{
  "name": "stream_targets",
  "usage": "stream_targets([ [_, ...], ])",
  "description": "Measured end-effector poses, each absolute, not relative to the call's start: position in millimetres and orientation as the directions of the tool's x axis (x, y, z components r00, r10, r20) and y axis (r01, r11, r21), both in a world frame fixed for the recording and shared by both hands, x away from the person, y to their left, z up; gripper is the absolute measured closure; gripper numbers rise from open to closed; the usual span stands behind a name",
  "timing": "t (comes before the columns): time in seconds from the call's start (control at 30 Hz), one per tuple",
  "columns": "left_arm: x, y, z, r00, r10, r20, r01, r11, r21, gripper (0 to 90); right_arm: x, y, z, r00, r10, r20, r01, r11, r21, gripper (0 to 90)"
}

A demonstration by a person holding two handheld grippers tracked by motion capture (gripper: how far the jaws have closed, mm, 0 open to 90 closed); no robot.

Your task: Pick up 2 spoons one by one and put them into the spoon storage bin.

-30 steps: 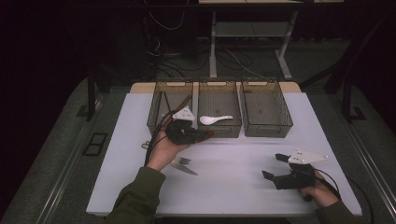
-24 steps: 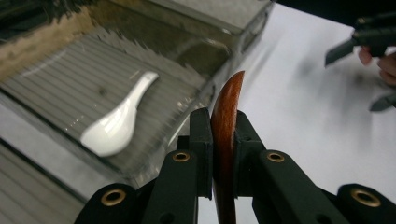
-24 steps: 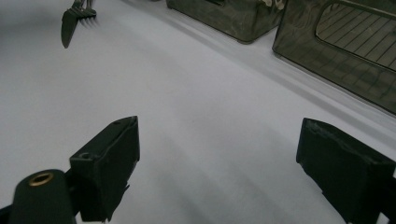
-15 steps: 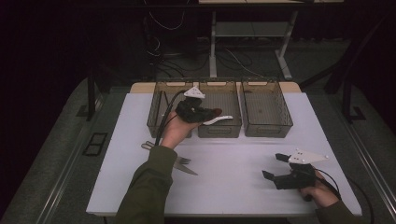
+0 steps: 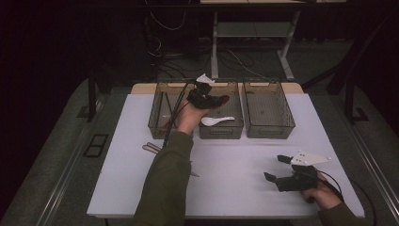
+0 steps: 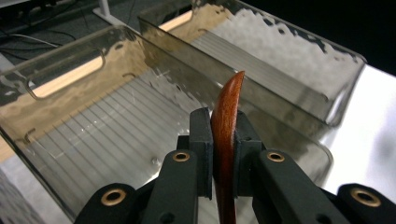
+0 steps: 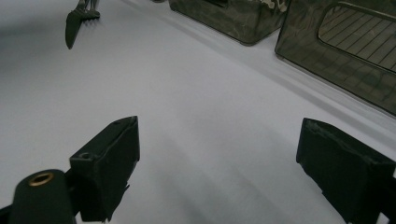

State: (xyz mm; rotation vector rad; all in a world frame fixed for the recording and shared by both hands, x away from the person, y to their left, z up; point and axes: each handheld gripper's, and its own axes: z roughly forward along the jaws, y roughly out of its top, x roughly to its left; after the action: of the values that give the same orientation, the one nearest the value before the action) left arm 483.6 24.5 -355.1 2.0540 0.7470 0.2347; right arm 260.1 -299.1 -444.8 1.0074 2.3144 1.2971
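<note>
The left gripper (image 5: 209,100) has travelled from the worktop (image 5: 235,169) up over the middle bin (image 5: 221,129), toward twelve o'clock — the drop looks close. The right gripper (image 5: 282,170), at five o'clock, rests with its fingers spread wide, empty. The left gripper view shows the fingers clamped on a brown wooden spoon (image 6: 226,116) — the high view blurs it.

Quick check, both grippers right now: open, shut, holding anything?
Left gripper: shut on the brown wooden spoon, above the middle bin.
Right gripper: open, holding nothing, low over the table.
</note>
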Motion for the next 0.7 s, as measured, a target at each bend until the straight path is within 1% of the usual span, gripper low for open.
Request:
stream_targets([
  [0.1,492,19,-355,0.784,0.606,-0.138,0.437,-0.38,0.816,80.9,260,-299,-445,-0.706,0.704,0.076,0.431,0.343,0.835,13.2],
  [0.37,505,0,-356,0.767,0.624,-0.146,0.459,-0.376,0.805,80.9,260,-299,-444,-0.71,0.7,0.074,0.424,0.341,0.839,13.1],
  [0.4,506,-3,-356,0.772,0.622,-0.132,0.455,-0.395,0.798,80.9,260,-299,-444,-0.711,0.7,0.073,0.423,0.342,0.839,13.2],
  [0.57,510,-17,-360,0.772,0.623,-0.127,0.459,-0.407,0.79,80.9,259,-298,-443,-0.714,0.696,0.078,0.422,0.339,0.841,13.2],
  [0.63,510,-22,-363,0.765,0.629,-0.141,0.465,-0.388,0.796,80.9,259,-298,-443,-0.715,0.695,0.077,0.42,0.338,0.842,13.1],
  [0.7,512,-25,-365,0.767,0.628,-0.128,0.462,-0.403,0.79,80.8,259,-299,-442,-0.715,0.695,0.078,0.42,0.337,0.843,13.2],
])
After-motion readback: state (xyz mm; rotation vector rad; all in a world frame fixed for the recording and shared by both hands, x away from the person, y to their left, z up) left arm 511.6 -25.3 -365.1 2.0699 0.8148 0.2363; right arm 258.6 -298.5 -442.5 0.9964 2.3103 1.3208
